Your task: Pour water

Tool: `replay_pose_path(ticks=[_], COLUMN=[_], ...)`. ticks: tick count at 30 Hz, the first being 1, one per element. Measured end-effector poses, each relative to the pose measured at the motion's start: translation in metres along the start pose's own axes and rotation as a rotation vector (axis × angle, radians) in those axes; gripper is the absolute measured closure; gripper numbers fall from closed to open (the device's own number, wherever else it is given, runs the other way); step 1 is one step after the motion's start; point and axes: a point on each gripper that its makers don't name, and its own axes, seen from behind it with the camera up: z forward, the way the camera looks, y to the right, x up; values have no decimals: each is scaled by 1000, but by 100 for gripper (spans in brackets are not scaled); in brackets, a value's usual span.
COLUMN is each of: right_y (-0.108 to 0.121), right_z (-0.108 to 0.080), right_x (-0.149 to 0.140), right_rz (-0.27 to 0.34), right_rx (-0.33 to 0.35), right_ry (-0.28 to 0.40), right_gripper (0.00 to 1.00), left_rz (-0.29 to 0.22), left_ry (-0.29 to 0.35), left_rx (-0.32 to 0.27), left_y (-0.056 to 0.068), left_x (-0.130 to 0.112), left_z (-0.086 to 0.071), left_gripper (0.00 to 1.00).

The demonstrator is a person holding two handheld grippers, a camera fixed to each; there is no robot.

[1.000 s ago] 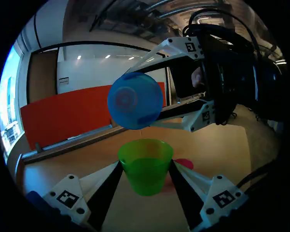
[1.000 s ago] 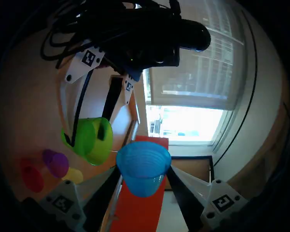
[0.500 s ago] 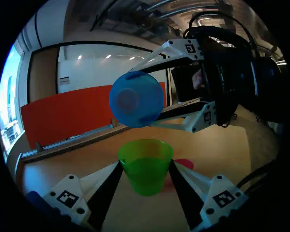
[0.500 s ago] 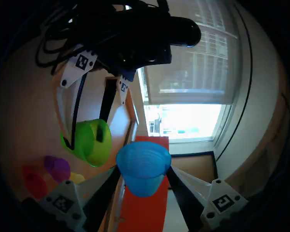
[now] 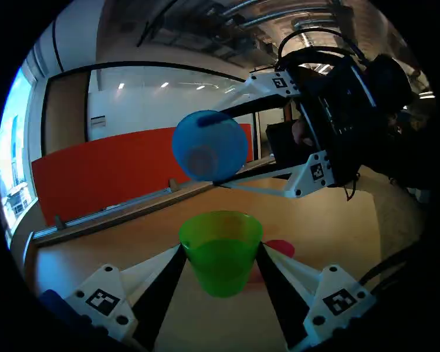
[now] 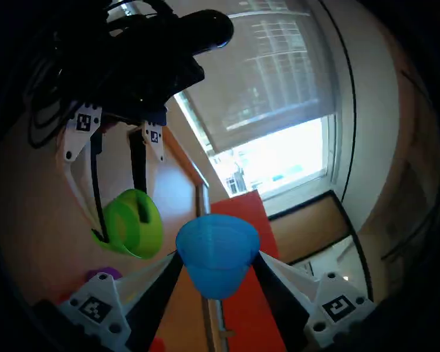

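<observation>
There are two grippers, the left gripper (image 5: 221, 252) and the right gripper (image 6: 218, 261), each with two fingers and each gripping one cup. Four cups can be counted, one of each colour: one green cup (image 5: 220, 267), one blue cup (image 6: 217, 264), one red cup (image 5: 280, 247) and one purple cup (image 6: 102, 274). Each gripper carries two black-and-white marker squares (image 5: 102, 302), one on each finger, so the left gripper view shows four. There is one orange-red wall panel (image 5: 97, 176) and one bright window (image 6: 278, 158).
</observation>
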Motion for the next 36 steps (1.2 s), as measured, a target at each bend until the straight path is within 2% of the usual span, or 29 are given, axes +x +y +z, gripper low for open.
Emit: replay_pose_path(ticks=[5,11,21,27,33,36], right_y=[-3,-6,-20,-32,-36,-37], right_z=[-2,-6,-11,-13,-16,-19], right_x=[-8,-13,-22,-22,-25,-26], right_rz=[117,297,692,892,1028,1059], right_rx=[-4,-5,27,72,94,99], right_ry=[-17,-26,-49,-55,-68,-66], right_gripper=[12,12,12,12,12,12], left_rz=[1,0,1,-4,-7,-9], left_ry=[-3,-8,-13,-16,-20,-23], left_rx=[2,6,8,10,13,14], left_y=[0,-1,-2,-5,-7,-8], left_x=[-1,-3,-5,-7,-9,-10], left_z=[0,-1,-3,-5,-7,-8], left_gripper=[17,17,17,17,17,17])
